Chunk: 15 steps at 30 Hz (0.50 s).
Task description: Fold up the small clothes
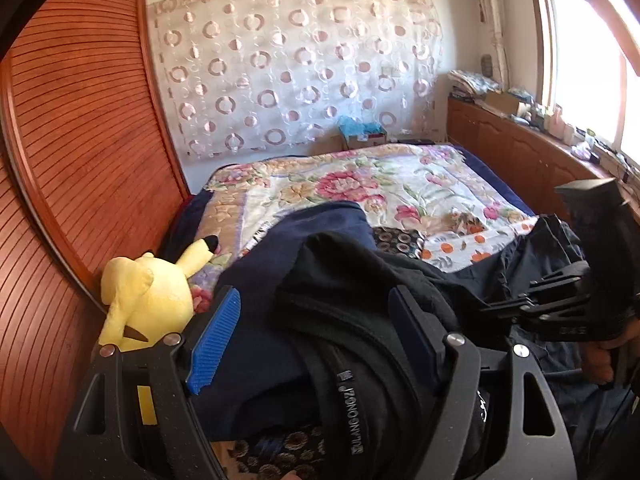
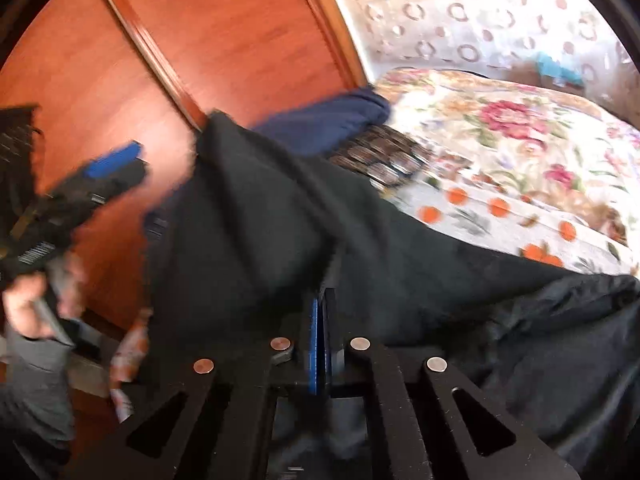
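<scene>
A black garment (image 1: 360,300) with a lettered waistband lies bunched between the wide-apart blue pads of my left gripper (image 1: 316,332), which is open around it. In the right wrist view, my right gripper (image 2: 322,312) is shut on the black garment (image 2: 280,216), its blue pads pressed together on a fold of the cloth. The left gripper (image 2: 116,164) shows blurred at the left in that view. The right gripper's black body (image 1: 580,280) shows at the right in the left wrist view. A navy garment (image 1: 304,228) lies under the black one.
A floral bedspread (image 1: 400,184) covers the bed. A yellow plush toy (image 1: 148,296) lies by the wooden wardrobe (image 1: 80,140). A dark patterned cloth (image 1: 396,240) and an orange-dotted cloth (image 1: 460,248) lie on the bed. A cluttered wooden cabinet (image 1: 520,132) runs under the window.
</scene>
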{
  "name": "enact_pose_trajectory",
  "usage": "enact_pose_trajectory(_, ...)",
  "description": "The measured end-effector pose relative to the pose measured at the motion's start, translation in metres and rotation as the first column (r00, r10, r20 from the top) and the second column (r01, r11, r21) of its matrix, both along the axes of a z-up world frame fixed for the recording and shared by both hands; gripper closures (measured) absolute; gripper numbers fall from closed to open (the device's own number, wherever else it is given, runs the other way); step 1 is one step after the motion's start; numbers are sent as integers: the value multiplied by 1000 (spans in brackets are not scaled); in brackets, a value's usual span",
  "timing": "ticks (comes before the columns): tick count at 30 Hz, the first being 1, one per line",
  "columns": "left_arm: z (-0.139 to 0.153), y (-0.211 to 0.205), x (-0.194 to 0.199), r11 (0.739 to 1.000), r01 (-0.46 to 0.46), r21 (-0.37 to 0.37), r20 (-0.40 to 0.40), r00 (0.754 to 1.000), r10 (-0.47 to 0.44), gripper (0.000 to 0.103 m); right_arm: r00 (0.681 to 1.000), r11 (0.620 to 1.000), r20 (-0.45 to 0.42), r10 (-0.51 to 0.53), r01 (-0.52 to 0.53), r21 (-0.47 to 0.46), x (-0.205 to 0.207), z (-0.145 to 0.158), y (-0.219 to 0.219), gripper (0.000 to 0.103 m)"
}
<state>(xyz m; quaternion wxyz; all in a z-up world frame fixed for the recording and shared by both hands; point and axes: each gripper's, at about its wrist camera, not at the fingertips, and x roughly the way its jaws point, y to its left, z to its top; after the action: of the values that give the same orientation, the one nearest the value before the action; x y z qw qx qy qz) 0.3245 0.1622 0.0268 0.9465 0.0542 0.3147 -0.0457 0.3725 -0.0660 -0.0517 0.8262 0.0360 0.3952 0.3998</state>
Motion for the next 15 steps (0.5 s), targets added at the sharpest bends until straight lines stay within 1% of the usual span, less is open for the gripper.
enact_pose_trajectory(2,4,7,-5,1000,-18,-10,14,1000,19,26,999,999,8,40,-41,34,-9,12,7,102)
enact_pose_trajectory(4,9,16,-12,999,-38,-18,28,999,39,26,997,995,6,81,-81,54,-17,18,19,102)
enact_pose_trajectory(7,12,26,-20,997,-68,-22,37,997,69,26,993,993,21,117,-118,27,-29,14,37,102)
enact_pose_trajectory(8,12,29,-22,997,-74,-23,36,997,75,26,992,992,4,128,-128,18,-30,9,41,102)
enact_pose_trajectory(9,13,32,-25,997,-79,-25,36,996,80,26,989,989,-33,146,-145,19,-31,1,45,101)
enact_pose_trajectory(12,11,34,-29,996,-81,-24,33,996,82,26,972,982,-146,186,-189,-9,-31,-19,49,94)
enact_pose_trajectory(14,9,30,-28,997,-73,-24,29,997,73,26,970,980,-143,196,-198,2,-32,-21,46,92)
enact_pose_trajectory(15,8,28,-28,997,-67,-24,28,997,68,26,974,982,-119,191,-191,11,-36,-18,39,91)
